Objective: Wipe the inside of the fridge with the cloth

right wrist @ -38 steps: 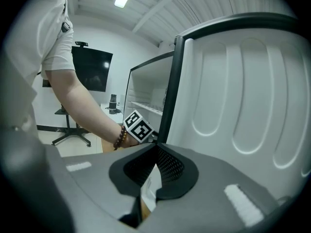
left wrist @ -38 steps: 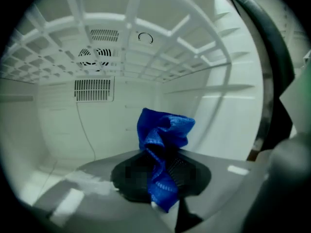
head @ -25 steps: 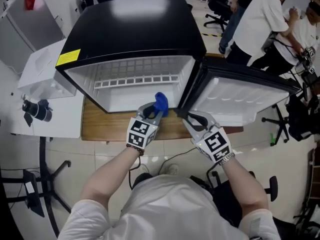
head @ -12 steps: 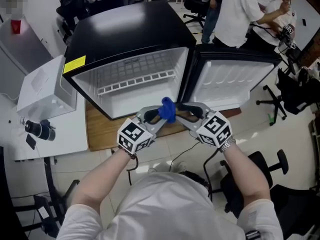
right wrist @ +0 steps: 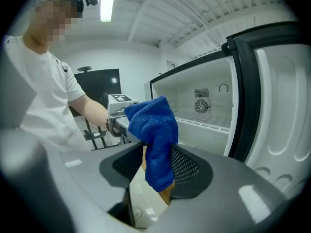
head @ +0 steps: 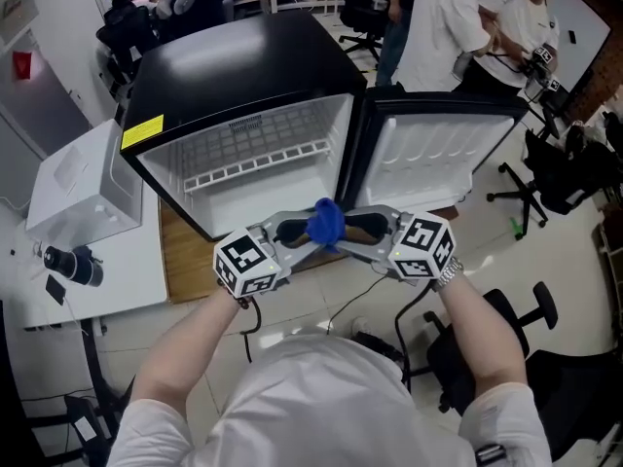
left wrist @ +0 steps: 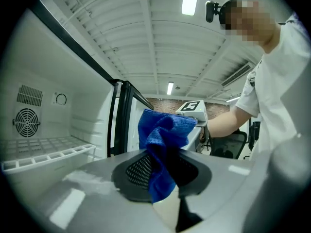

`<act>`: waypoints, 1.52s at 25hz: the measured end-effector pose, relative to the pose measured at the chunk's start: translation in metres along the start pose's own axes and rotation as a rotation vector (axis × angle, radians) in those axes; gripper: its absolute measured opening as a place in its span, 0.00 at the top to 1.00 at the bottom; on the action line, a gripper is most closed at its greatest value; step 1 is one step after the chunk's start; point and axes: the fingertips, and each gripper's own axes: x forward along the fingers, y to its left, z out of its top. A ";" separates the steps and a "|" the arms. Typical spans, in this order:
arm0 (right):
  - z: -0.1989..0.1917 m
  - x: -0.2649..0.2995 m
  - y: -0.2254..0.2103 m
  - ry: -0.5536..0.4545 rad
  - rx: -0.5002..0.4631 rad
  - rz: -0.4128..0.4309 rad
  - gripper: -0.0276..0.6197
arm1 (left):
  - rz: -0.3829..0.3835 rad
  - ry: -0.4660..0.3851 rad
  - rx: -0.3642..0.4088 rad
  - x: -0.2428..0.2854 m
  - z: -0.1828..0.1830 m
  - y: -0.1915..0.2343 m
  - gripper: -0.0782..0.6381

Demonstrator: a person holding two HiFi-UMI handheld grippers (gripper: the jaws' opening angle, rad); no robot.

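A blue cloth (head: pixel 326 224) hangs bunched in front of the open black fridge (head: pixel 243 66), below its white inside (head: pixel 263 149). My left gripper (head: pixel 316 233) comes in from the left and is shut on the blue cloth (left wrist: pixel 163 144), though its jaws have just been opening a little. From the right, my right gripper (head: pixel 336 236) meets it tip to tip. Its jaws have just been opening and now stand wide round the blue cloth (right wrist: pixel 155 140), with a gap on one side. The right gripper (right wrist: pixel 153 166) view also shows the left gripper's marker cube (right wrist: pixel 119 101).
The fridge door (head: pixel 438 163) stands swung out to the right. A wire shelf (head: pixel 258 163) crosses the fridge's inside. The fridge sits on a wooden board (head: pixel 185 261). A white box (head: pixel 73 188) and a black device (head: pixel 73 266) lie at left. People (head: pixel 438 27) stand behind; office chairs (head: pixel 526 329) at right.
Both grippers have risen and come together in front of the fridge. The right gripper, empty a second ago, now has its jaws wide round the cloth that the left one holds.
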 end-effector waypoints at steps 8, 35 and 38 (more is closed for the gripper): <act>0.000 -0.034 -0.005 0.021 -0.019 0.134 0.68 | -0.143 0.008 -0.063 0.035 0.015 -0.013 0.77; 0.072 -0.128 -0.125 -0.284 -0.155 -0.392 0.86 | 0.405 0.109 -0.172 0.111 -0.033 0.057 0.63; 0.082 -0.123 -0.131 -0.279 -0.161 -0.452 0.86 | 0.509 0.157 -0.199 0.120 -0.051 0.070 0.64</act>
